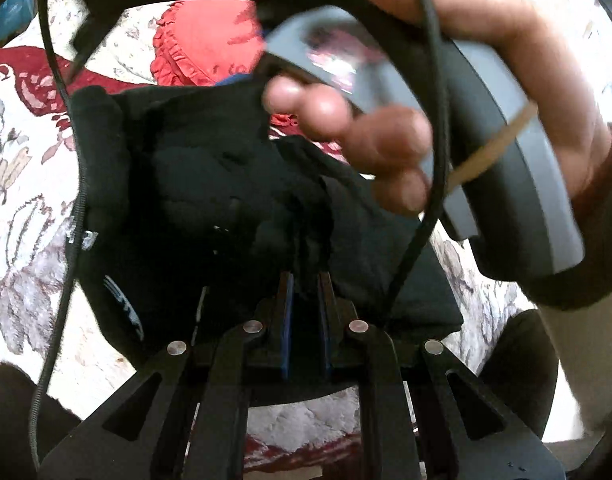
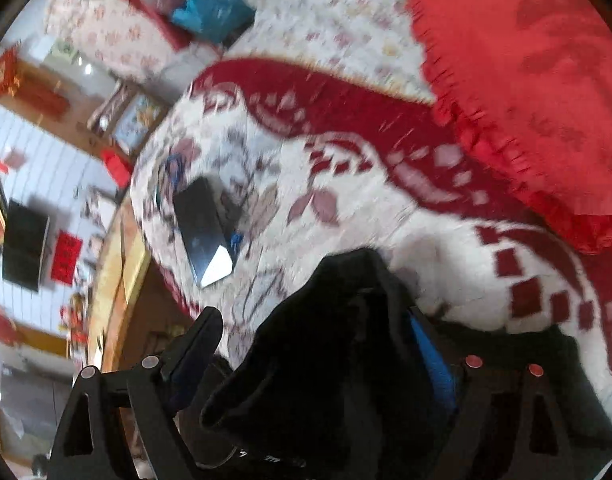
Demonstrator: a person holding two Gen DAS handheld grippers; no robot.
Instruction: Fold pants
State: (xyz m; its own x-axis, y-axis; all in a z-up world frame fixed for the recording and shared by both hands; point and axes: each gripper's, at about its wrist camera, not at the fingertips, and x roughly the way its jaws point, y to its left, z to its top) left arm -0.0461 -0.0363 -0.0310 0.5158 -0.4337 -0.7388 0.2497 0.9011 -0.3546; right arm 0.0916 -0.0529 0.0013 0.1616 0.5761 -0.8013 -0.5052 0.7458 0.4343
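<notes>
Because I want to lift the black pants (image 1: 210, 184) off the flowery blanket (image 1: 22, 208), my left gripper (image 1: 306, 280) has its fingers squeezed together on a bunch of the cloth. My right gripper (image 2: 317, 340) has its fingers wide apart, with pants heaped between them, so nothing is pinched there.

Black linkage arms, silver rivets, blue-padded jaws, bare-skinned hand (image 1: 385, 120), dark cuff.
</notes>
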